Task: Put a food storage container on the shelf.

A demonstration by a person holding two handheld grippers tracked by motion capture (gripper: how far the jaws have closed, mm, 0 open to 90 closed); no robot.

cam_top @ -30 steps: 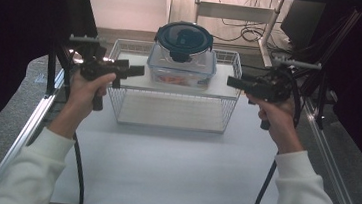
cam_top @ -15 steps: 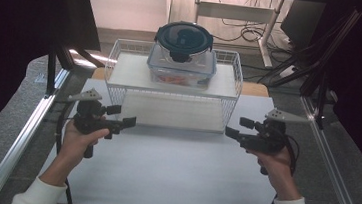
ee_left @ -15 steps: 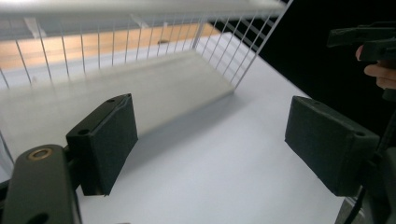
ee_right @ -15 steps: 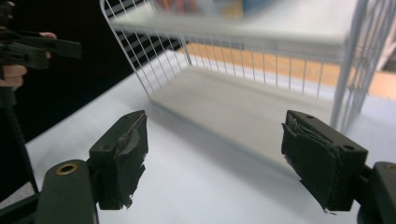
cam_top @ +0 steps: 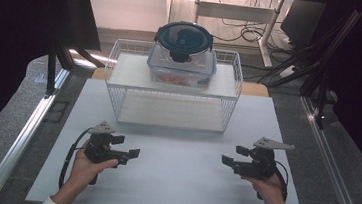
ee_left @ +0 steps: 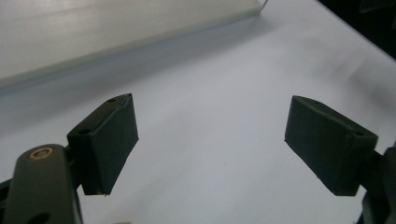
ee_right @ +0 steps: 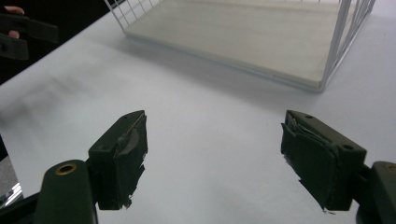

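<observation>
A clear food container (cam_top: 181, 68) with a dark blue round lid (cam_top: 184, 38) stands on the upper shelf of a white wire rack (cam_top: 117, 88) at the back of the white table top (cam_top: 176, 187); something orange shows inside it. My left gripper (cam_top: 127, 147) hovers low over the table's front left with its jaws open and nothing between them (ee_left: 210, 144). My right gripper (cam_top: 234, 156) is at the front right, also open and holding nothing (ee_right: 215, 154). Both point inward toward the table's middle. The rack's lower board (ee_right: 261, 37) lies ahead of the right gripper.
Metal rails (cam_top: 25, 132) run along both sides of the table. Cables and stand legs (cam_top: 256, 34) lie on the floor behind the rack. A wooden edge (cam_top: 253, 89) shows behind the rack. The other hand's gripper (ee_right: 18, 32) appears at the top left of the right gripper view.
Both hands have come down and back from beside the rack's upper shelf to low over the front of the table. The jaws look equally wide throughout.
</observation>
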